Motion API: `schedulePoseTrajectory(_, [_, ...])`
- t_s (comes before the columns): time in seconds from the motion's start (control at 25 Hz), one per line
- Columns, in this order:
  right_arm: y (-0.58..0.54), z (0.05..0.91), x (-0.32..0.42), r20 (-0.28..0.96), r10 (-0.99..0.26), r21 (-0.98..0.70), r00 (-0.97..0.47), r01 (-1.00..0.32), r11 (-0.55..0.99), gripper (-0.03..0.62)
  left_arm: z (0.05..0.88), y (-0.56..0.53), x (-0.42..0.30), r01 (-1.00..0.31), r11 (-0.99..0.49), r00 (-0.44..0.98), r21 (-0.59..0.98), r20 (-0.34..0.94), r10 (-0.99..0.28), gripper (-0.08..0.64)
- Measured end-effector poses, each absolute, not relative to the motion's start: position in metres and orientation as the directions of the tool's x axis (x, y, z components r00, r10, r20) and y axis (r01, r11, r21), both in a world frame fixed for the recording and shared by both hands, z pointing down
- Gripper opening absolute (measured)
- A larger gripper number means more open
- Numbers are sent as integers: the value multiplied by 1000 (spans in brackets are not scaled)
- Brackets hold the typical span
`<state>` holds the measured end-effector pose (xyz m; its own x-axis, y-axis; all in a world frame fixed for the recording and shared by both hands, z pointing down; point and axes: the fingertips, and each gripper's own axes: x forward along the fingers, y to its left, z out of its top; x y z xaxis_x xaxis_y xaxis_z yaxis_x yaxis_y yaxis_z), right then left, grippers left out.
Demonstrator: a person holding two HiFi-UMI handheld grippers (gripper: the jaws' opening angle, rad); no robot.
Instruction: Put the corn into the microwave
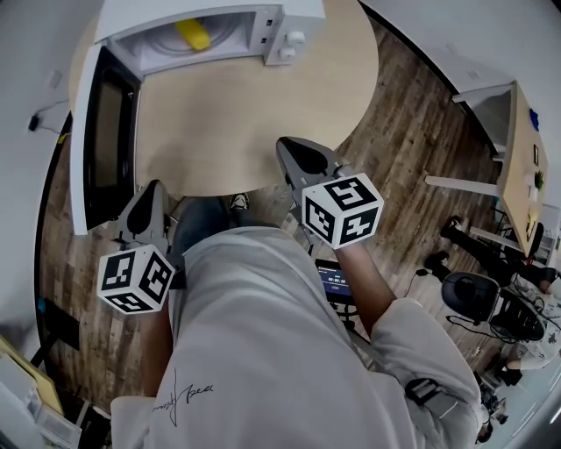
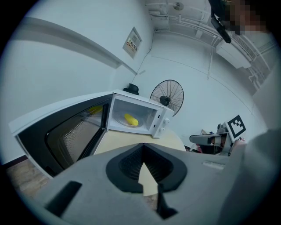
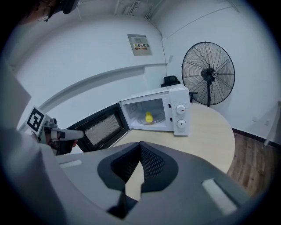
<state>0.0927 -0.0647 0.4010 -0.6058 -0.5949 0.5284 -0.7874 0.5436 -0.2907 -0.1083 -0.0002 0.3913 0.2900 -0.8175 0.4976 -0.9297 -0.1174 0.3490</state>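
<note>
The corn (image 1: 194, 34) lies inside the microwave (image 1: 294, 17), whose door (image 1: 96, 140) stands wide open over the worktop (image 1: 263, 114). Well short of the microwave, the left gripper (image 1: 152, 188) and right gripper (image 1: 287, 146) have their jaws closed on nothing.

an office-like workroom is suggested by a desk (image 1: 523, 167), an office chair (image 1: 469, 296), a standing fan (image 3: 208, 72) and a wall notice (image 3: 139, 45).

Even bright indoor light; fisheye warp, dark vignetted corners.
</note>
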Motion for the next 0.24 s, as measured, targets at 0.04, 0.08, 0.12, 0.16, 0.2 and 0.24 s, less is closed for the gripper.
schedulePoseTrajectory(0.04, [-65, 401, 93, 531, -593, -289, -606, -787, 545, 11, 391, 0, -107, -929, -120, 292, 349, 498, -816, -11])
schedulePoseTrajectory(0.08, [-64, 402, 94, 533, -590, -289, -606, -786, 546, 11, 392, 0, -106, -929, -122, 294, 349, 498, -816, -11])
schedulePoseTrajectory(0.12, [-64, 403, 94, 535, -588, -290, -606, -786, 546, 12, 392, -1, -105, -929, -124, 295, 349, 498, -816, -11])
schedulePoseTrajectory(0.16, [-64, 404, 95, 537, -587, -290, -605, -787, 545, 11, 392, -1, -105, -929, -125, 296, 348, 498, -815, -11])
schedulePoseTrajectory(0.2, [-64, 405, 95, 540, -587, -290, -604, -788, 544, 11, 393, -1, -104, -929, -126, 297, 348, 498, -815, -11])
schedulePoseTrajectory(0.24, [-64, 406, 96, 542, -587, -288, -602, -789, 542, 11, 393, -1, -104, -929, -126, 297, 348, 498, -815, -11])
